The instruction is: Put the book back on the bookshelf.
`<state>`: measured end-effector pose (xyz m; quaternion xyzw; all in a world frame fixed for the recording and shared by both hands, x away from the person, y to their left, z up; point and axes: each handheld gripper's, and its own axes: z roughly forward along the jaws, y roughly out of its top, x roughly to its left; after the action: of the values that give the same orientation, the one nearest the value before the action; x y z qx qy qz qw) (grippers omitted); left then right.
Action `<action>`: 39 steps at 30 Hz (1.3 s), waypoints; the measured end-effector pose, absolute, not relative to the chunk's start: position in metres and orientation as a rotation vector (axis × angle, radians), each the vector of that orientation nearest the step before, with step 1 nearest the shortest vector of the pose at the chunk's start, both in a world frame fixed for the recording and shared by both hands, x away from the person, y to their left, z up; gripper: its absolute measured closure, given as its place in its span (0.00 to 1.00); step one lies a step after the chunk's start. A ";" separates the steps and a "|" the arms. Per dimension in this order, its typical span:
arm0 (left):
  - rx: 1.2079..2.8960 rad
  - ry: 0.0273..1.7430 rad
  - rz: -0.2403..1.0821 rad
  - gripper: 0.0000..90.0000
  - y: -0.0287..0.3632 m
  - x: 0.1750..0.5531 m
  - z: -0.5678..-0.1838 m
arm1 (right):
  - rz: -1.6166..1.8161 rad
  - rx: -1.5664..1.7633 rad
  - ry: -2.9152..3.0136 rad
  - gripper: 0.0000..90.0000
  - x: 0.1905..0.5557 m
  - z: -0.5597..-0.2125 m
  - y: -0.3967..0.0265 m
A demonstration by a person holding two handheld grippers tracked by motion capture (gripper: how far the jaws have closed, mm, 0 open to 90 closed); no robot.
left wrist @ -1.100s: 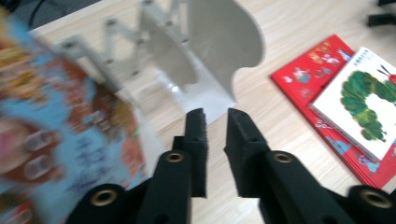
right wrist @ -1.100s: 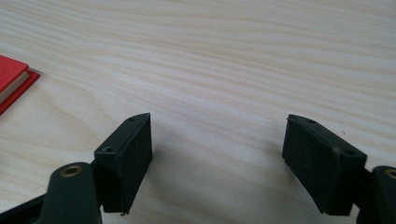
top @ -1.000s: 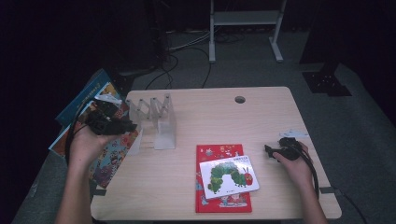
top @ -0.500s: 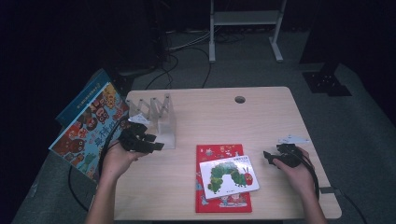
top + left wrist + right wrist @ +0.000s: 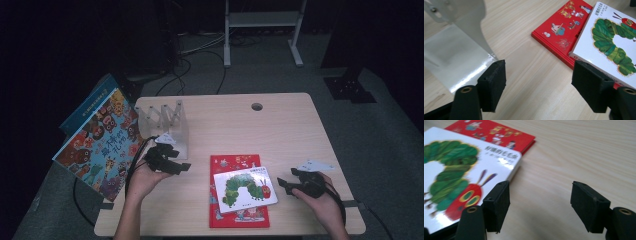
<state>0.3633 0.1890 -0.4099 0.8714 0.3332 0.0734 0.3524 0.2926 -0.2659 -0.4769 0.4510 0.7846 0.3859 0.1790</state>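
white board book with a green caterpillar (image 5: 245,186) lies on a bigger red book (image 5: 238,190) on the light wood table (image 5: 280,130), between the two hand-held grippers. the right hand-held gripper (image 5: 285,183) is just beside its right edge, jaws spread apart and empty. the left hand-held gripper (image 5: 181,167) is near the clear plastic rack (image 5: 167,122), also released, holding nothing. a colourful book (image 5: 102,145) leans at the table's left side. the floor around is grey, the room is dark. both forearms come from the bottom edge.
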 end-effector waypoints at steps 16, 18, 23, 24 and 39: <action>2.341 0.794 0.136 0.22 0.173 0.363 -0.433 | 1.175 1.127 2.386 0.30 0.251 -0.486 -0.229; 2.336 0.788 0.131 0.22 0.172 0.363 -0.432 | 1.160 1.110 2.401 0.29 0.249 -0.488 -0.226; 2.334 0.779 0.117 0.22 0.171 0.362 -0.434 | 1.164 1.102 2.429 0.26 0.253 -0.491 -0.219; 2.341 0.770 0.116 0.21 0.170 0.363 -0.435 | 1.164 1.105 2.433 0.26 0.255 -0.491 -0.218; 2.308 0.720 0.067 0.19 0.154 0.367 -0.448 | 1.159 0.997 2.501 0.26 0.301 -0.489 -0.191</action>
<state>0.3666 0.1541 -0.4482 0.8925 0.2784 0.0258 0.3539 0.3008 -0.1915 -0.4886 0.3383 0.8485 0.3933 0.1050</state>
